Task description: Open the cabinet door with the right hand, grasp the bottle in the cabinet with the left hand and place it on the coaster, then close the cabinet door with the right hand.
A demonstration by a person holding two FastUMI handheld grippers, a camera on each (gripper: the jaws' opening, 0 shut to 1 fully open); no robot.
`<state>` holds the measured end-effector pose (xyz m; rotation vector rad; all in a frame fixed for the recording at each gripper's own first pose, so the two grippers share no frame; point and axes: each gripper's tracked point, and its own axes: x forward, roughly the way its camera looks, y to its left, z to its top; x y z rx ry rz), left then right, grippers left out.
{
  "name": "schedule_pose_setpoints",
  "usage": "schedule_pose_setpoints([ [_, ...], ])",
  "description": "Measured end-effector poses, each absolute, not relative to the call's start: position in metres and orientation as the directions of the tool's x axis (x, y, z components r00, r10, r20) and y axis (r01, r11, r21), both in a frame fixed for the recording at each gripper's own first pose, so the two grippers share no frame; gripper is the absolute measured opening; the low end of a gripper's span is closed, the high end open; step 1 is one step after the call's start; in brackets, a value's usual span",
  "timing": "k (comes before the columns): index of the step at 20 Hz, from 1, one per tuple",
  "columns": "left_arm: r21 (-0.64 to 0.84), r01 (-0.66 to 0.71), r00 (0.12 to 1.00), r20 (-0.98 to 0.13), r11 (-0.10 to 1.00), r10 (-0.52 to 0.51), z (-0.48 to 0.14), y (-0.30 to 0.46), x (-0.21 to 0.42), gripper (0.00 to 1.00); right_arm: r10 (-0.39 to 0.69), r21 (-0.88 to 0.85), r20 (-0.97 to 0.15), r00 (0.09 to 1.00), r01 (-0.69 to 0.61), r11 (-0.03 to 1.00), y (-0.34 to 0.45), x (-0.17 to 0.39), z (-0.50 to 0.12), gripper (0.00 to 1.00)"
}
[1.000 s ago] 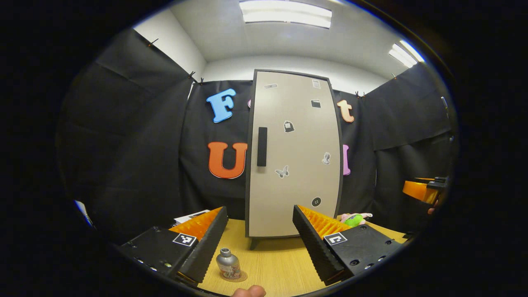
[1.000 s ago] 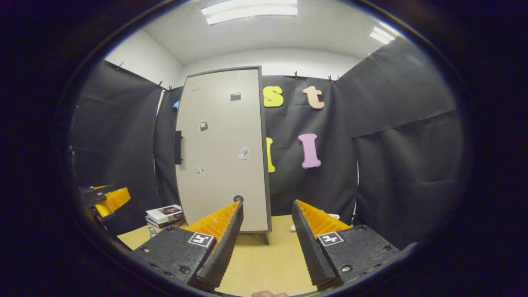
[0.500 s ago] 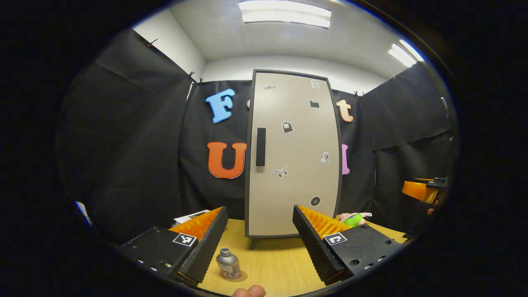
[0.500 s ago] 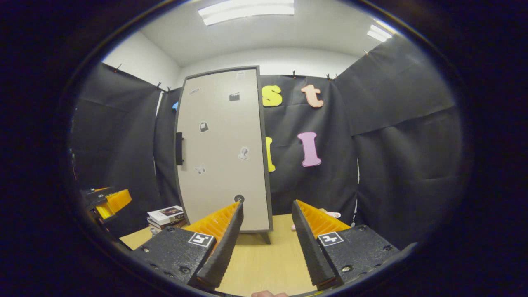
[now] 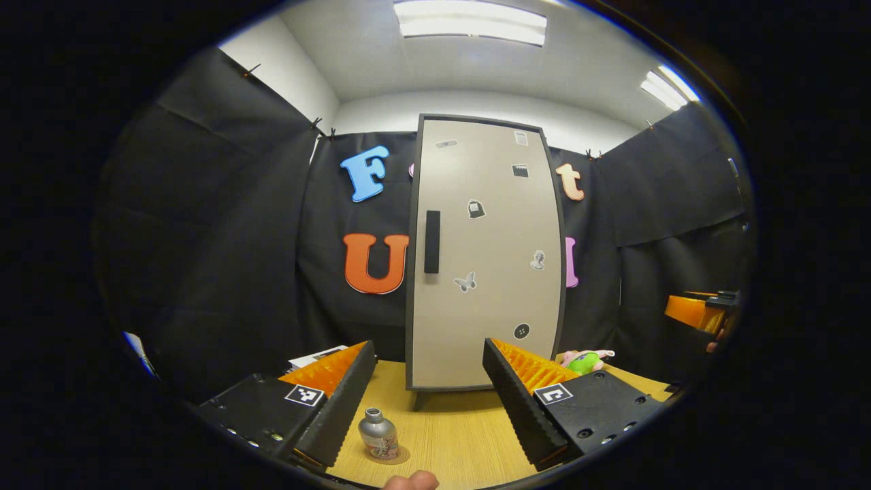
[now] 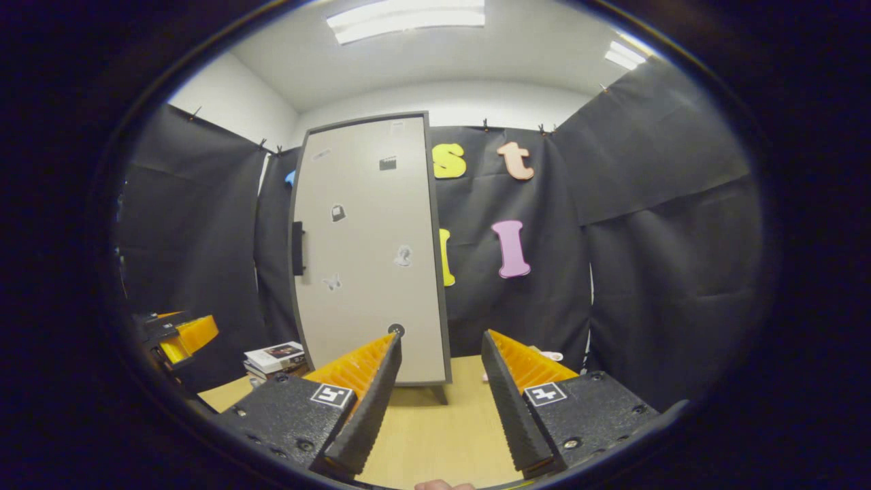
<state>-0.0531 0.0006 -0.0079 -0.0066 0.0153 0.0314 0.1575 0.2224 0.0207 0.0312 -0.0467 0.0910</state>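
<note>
- Silver metal bottle (image 5: 378, 434) stands upright on a round coaster (image 5: 389, 456) on the wooden tabletop (image 5: 456, 435), just beside the left claw (image 5: 429, 401), whose fingers are spread, released.
- Centre: the beige cabinet door (image 5: 486, 272) is closed, its dark handle (image 5: 432, 241) at the left edge.
- Right claw (image 6: 441, 398) hangs released over the tabletop before the cabinet, empty.
</note>
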Motion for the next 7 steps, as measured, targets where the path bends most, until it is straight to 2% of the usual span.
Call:
schedule_pose_setpoints([
  [7,-0.011,-0.030,0.999,-0.012,0.999,0.030,-0.0069,-0.0009,-0.0528,0.96,0.088,0.033,0.042,0.995,-0.090,0.995,0.2218,0.1592,0.0181,0.78],
])
